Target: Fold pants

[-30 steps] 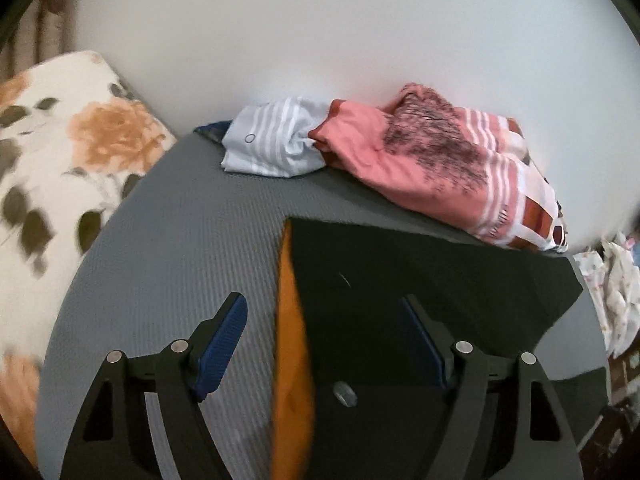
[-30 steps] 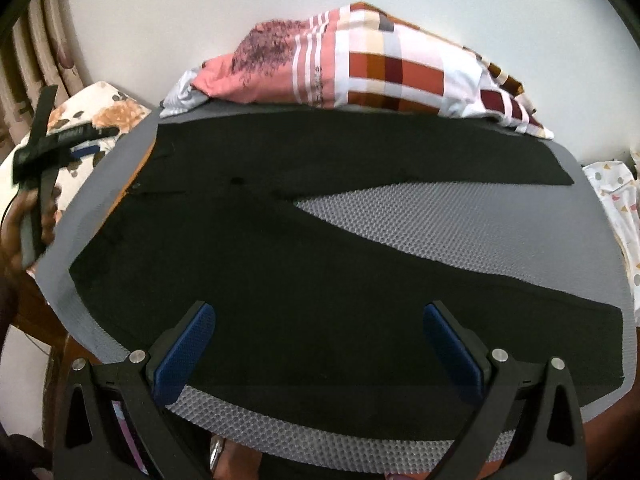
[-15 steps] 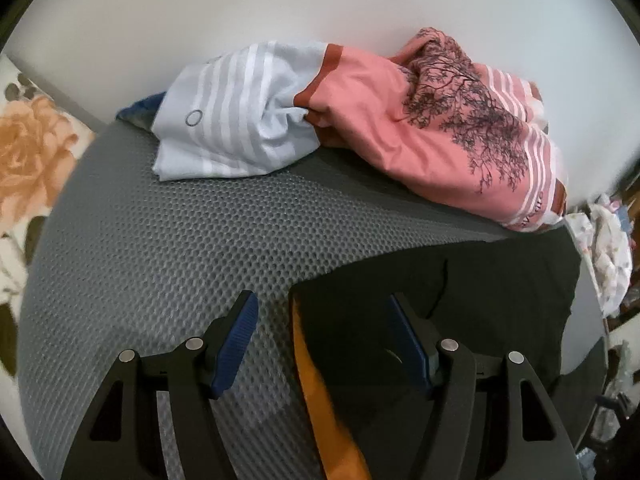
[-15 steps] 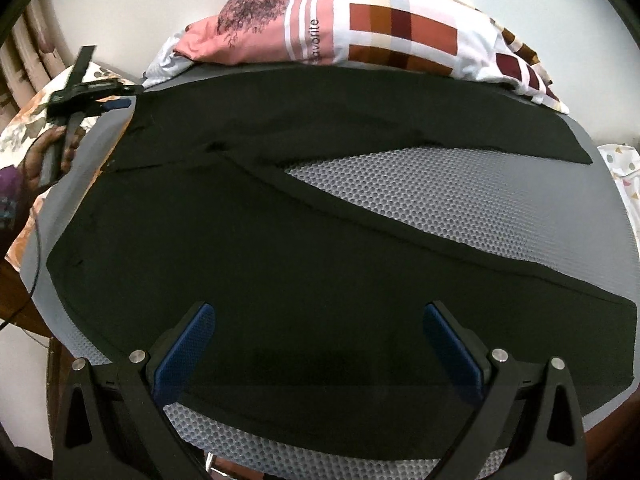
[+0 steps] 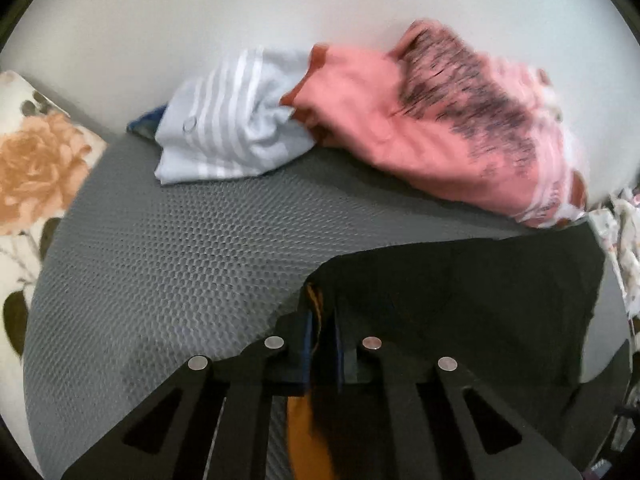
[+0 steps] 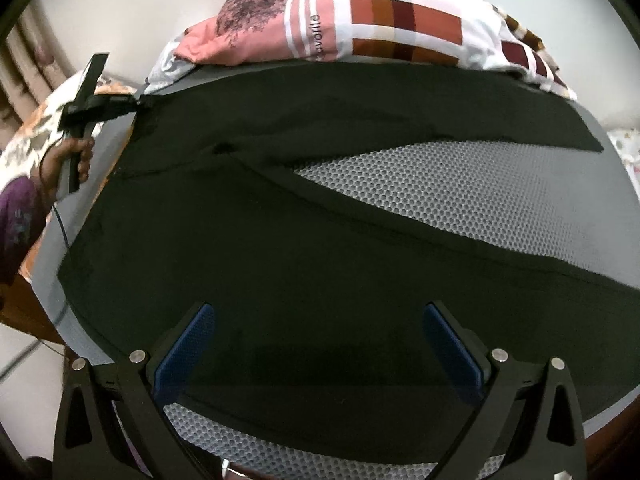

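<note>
The left gripper (image 5: pixel 322 336) has its jaws pinched narrow on a corner of the pants (image 5: pixel 460 292), with black cloth and a strip of orange lining (image 5: pixel 310 420) caught between the blue pads. In the right wrist view this same gripper (image 6: pixel 138 100) sits at the far left corner of the pants (image 6: pixel 320 248), at the waist end, held by the left hand (image 6: pixel 68 156). The right gripper (image 6: pixel 318 344) hovers over the near edge of the pants with its jaws spread wide and nothing between them. The pants lie flat on a grey mesh mat (image 6: pixel 460 188) covering the table, the two legs running off to the right and splitting apart so a wedge of mat shows between them. Along the far edge of the mat, against a white wall (image 5: pixel 280 0), lies a heap of clothes: a pink shirt (image 5: pixel 420 120) with a dark print, a pale striped garment (image 5: pixel 228 136) to its left, and a checked cloth (image 6: pixel 420 28). A floral cushion (image 5: pixel 36 168) lies off the mat's left side.
</note>
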Demonstrator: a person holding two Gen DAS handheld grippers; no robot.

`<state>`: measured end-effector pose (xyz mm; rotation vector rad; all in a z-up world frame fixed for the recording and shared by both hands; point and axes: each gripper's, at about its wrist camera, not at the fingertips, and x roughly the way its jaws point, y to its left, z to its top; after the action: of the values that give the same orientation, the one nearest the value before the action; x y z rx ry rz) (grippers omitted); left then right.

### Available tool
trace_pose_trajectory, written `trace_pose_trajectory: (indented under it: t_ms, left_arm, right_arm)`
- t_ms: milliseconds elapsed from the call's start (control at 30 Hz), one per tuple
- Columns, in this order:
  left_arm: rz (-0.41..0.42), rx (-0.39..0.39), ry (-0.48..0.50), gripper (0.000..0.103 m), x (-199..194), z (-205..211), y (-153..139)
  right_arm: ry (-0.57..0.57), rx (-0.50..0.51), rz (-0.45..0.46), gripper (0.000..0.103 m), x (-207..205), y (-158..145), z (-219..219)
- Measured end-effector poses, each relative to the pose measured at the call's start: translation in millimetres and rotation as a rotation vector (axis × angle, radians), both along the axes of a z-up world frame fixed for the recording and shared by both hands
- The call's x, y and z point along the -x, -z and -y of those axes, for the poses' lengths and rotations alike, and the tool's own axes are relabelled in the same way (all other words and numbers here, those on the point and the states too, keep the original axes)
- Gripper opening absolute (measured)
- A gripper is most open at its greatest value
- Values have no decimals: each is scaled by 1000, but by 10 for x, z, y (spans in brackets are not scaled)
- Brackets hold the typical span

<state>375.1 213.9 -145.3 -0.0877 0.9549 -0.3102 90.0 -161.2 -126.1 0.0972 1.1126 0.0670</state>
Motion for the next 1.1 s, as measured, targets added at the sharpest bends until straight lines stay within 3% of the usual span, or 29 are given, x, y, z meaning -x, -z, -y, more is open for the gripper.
trace_pose_trajectory:
  t_ms: [100,300,467,633,767,833,900,933,1000,1100]
  left_arm:
    - [113,22,11,8,401,84,-304]
    - [272,78,63,8,1333,251,-803]
    - [267,168,70,8,2000,262,-910]
    - [222,237,45,9,2454,291,-851]
    - [167,266,32,9,2585,304,-734]
    - [150,270,26,9,2607,306,-691]
    - [130,274,19,9,2605,299,-640]
    - [121,274,16,9,2598,293,-618]
    - [107,271,6,9,2595,280,-594]
    - [93,254,-17,9,2609,231,-576]
  right_arm:
    - [24,-68,12,103,-77,-59,137]
    - [110,-365,47,103,-515,-194,612]
    - [154,-590,67,103,-1130,-275,923]
    - [145,-653,14,103,-1742,-165,948]
    - [202,-679,-49,102,-2081,132,990]
    - [232,-688,-66,95,-2199,275,1029]
    - [264,-675,-97,59,-2290,443,1102]
    - [280,-691,-117,50,-2329,520,1133]
    - [300,-738,-137,13,-2376,644,1199]
    - [282,-704,-66,7,-2251,528,1194]
